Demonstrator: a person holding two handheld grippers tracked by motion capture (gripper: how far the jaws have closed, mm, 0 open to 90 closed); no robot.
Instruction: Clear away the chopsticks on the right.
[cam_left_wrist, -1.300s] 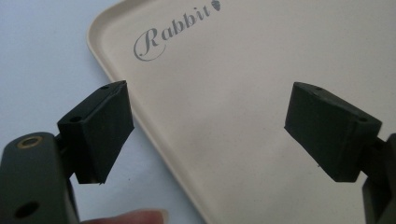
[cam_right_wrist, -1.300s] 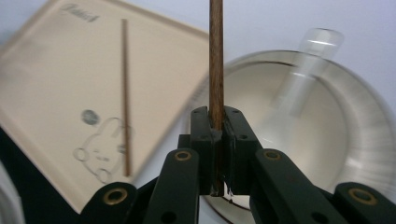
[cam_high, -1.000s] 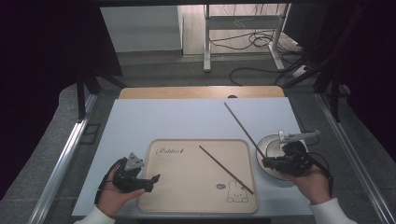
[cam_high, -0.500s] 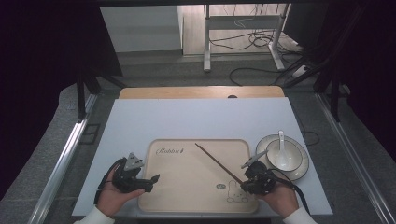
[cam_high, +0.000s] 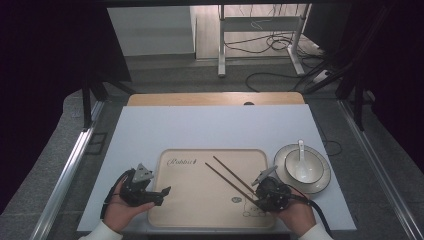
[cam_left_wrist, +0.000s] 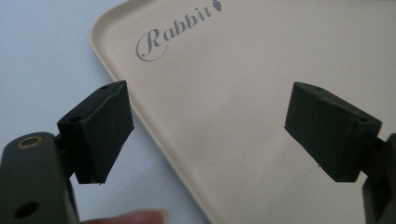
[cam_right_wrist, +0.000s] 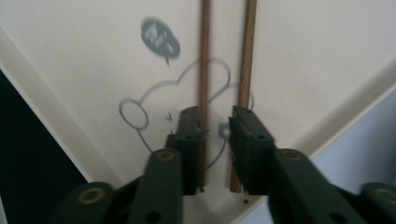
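Resting side by side on the tray (cam_high: 200, 205), the chopsticks (cam_high: 227, 175) run diagonally — near ends by the rabbit drawing, far ends toward the tray's middle. The right gripper (cam_high: 263, 192) has just been opening its jaws; they stand slightly apart with nothing clamped (likely letting go). The left gripper (cam_high: 161, 192), wide open and empty, hovers over the tray's left edge.
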